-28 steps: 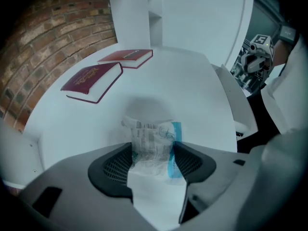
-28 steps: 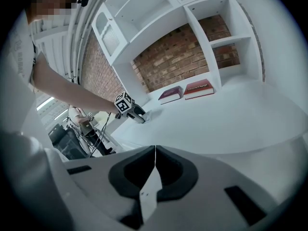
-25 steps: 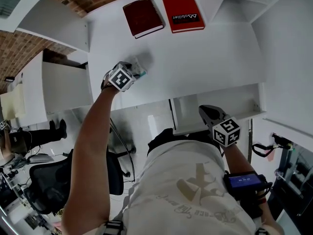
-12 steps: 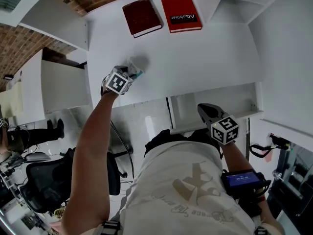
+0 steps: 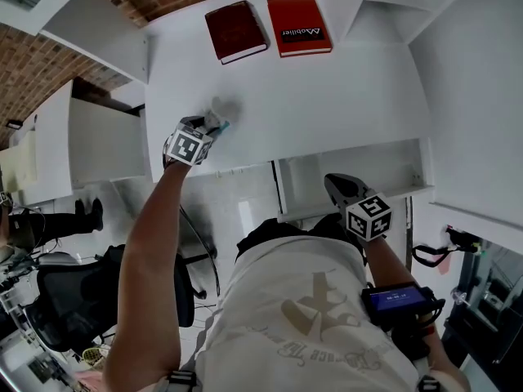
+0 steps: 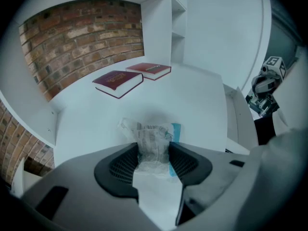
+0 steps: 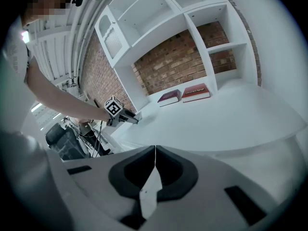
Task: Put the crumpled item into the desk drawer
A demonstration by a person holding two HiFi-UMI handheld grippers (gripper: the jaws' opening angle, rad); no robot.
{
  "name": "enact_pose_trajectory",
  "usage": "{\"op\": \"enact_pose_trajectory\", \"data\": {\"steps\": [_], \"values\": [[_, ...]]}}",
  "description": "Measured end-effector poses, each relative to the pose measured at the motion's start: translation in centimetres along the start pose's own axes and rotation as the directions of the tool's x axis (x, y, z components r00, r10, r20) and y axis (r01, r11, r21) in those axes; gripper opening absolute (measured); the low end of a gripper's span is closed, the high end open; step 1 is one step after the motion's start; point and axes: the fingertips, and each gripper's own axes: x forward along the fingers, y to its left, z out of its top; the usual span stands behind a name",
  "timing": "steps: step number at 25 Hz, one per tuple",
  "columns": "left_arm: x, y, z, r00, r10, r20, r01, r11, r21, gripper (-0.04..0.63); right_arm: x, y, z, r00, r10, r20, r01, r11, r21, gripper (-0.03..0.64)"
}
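one crumpled wrapper (image 6: 151,136) lies on the white desk (image 5: 327,88), pinched between the pads of the left gripper (image 6: 154,154), whose jaws are closing on its two sides. well beyond that gripper's tips, two books lie side by side at the back of the desk: a dark red book (image 6: 118,82) and a red book (image 6: 150,69) to its right. the right gripper (image 7: 155,150), jaws pressed together with nothing in them, hangs at the pulled-out desk drawer (image 5: 392,158), well apart from the left gripper.
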Motion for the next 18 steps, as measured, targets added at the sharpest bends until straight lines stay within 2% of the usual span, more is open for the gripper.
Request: {"op": "enact_pose_trajectory", "data": {"steps": [7,14,18], "values": [[-1.2,-2.1,0.9,0.997,0.027,0.071,-0.022,0.997,-0.069,0.224,-1.0,-0.4,-0.5,1.0,-0.013,0.025,0.013,1.0,0.011,0.023],[-2.8,-4.9,2.9,0.984,0.024,0.176,0.007,0.986,-0.169,0.224,-1.7,-0.8,-1.1,1.0,-0.017,0.026,0.017,1.0,0.02,0.023],[-4.0,-6.5,4.8,0.973,0.009,0.232,0.036,0.982,-0.187,0.224,-1.9,-1.1,-0.9,0.999,-0.013,0.031,0.012,1.0,0.021,0.023]]}}
